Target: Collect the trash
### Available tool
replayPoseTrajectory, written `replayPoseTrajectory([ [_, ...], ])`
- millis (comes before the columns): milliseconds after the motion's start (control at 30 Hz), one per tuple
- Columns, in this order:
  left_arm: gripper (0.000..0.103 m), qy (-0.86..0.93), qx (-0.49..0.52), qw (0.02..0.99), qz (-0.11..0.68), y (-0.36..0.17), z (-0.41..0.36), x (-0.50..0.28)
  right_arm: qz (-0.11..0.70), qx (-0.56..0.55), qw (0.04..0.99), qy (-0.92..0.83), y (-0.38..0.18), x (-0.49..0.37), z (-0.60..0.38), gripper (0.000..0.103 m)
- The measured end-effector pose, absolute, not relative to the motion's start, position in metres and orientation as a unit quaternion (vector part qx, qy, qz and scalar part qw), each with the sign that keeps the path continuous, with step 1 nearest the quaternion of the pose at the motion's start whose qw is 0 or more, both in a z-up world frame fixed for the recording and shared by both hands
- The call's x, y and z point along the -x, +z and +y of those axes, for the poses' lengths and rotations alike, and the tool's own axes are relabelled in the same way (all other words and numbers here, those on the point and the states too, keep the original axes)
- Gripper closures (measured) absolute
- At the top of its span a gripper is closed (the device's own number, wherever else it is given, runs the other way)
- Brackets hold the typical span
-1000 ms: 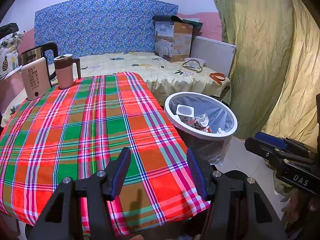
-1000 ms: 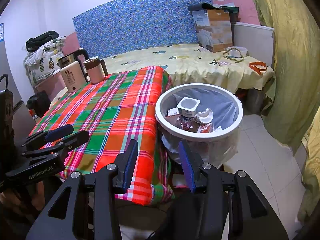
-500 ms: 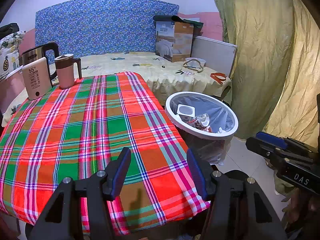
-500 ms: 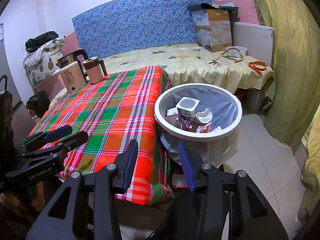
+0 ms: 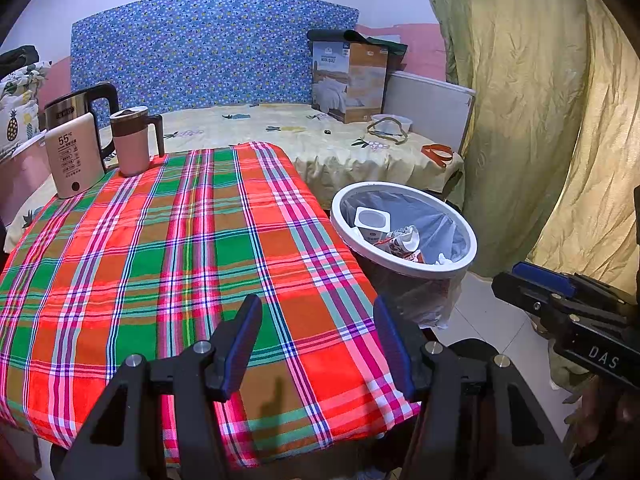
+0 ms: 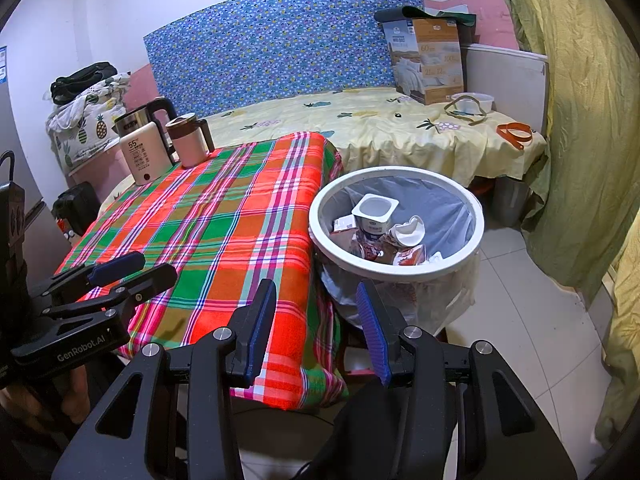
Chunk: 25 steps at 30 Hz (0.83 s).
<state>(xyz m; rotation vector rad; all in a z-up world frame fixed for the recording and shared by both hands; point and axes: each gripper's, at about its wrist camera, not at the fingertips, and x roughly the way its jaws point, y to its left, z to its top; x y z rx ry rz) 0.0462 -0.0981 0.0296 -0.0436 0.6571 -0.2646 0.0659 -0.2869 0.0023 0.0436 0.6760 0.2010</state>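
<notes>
A round white-rimmed bin (image 6: 400, 270) with a clear liner stands on the floor against the right side of the plaid-covered table (image 5: 168, 248). Inside lie a white yoghurt cup (image 6: 376, 212), a crumpled wrapper (image 6: 408, 236) and other scraps. My left gripper (image 5: 318, 312) hangs open over the table's near edge, nothing between its fingers. My right gripper (image 6: 316, 300) is open too, empty, low in front of the bin and the table's corner. Each gripper shows in the other's view: the left one (image 6: 132, 270), the right one (image 5: 520, 280).
A white kettle base (image 5: 74, 160), a steel kettle (image 5: 76, 106) and a pink mug (image 5: 132, 140) stand at the table's far left. Behind is a bed (image 5: 320, 148) with a cardboard box (image 5: 348, 80), a bowl and an orange strap. Green curtains (image 5: 540, 120) hang at right.
</notes>
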Motion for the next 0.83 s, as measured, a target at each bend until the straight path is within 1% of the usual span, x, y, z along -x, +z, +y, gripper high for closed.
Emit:
replayPoseTrajectory([
  [833, 0.043, -0.129, 0.030, 0.935, 0.330, 0.0243, -0.0981, -0.0467, 0.332, -0.022, 0.938, 0.098, 0.0008, -0.0663, -0.2908, 0.059],
])
